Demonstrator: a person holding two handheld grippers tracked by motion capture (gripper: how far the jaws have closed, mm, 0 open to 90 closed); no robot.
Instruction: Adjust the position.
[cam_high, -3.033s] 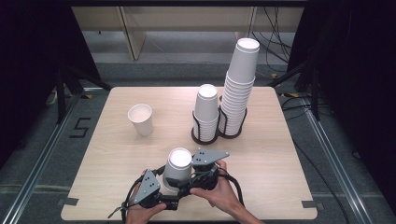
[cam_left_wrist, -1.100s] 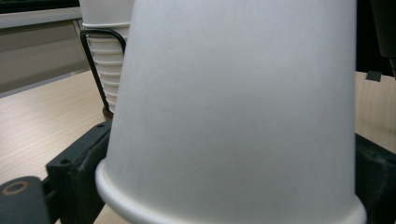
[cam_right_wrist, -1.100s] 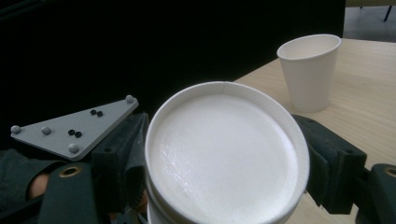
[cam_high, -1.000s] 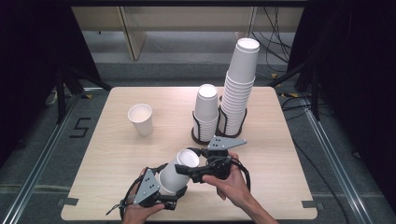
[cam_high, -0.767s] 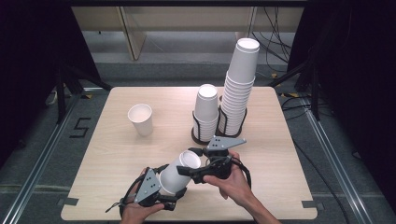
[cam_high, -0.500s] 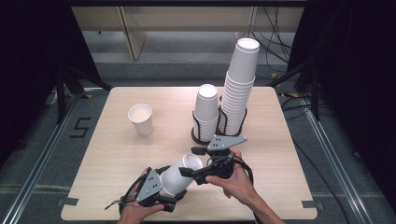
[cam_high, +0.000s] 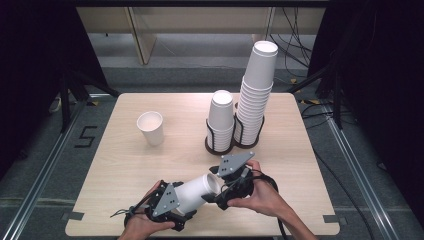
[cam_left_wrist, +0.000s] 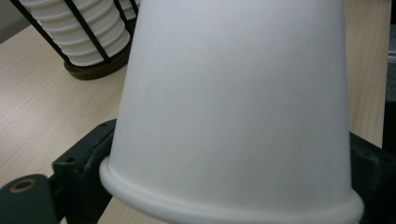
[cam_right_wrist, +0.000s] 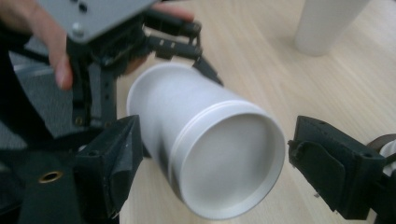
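Held cup (cam_high: 196, 192): lies tipped on its side at 6 o'clock on the table (cam_high: 125, 165), between your two hands. In the right gripper view a second rim rings it just behind the base, so it reads as two nested cups.

Left gripper (cam_high: 176, 207): your jaws have just been closing and now pinch the cup near its rim end. In the left gripper view the cup wall (cam_left_wrist: 233, 107) sits between the black jaws with its rolled rim lowest. Likely you hold here to anchor the outer cup.

Right gripper (cam_high: 223, 192): your jaws stand spread to either side of the cup's base (cam_right_wrist: 233, 163), clear of it, gripping nothing. You seem placed to take the inner cup by its protruding end and pull it free.

Loose cup (cam_high: 150, 127): upright, mouth up, at 10 o'clock, well apart from your hands.

Short stack (cam_high: 220, 115): cups mouth down in a black wire holder (cam_high: 220, 142), at 12 o'clock from the held cup.

Tall stack (cam_high: 256, 100): just beside the short stack, at its 3 o'clock, in the holder's second ring.

Obstacles: bare table between your grippers and the holder. The stacks stand near your right gripper's 12 o'clock, so a wide outward pull could brush them.

Floor: a "5" mark (cam_high: 84, 136) off the table's 9 o'clock edge.
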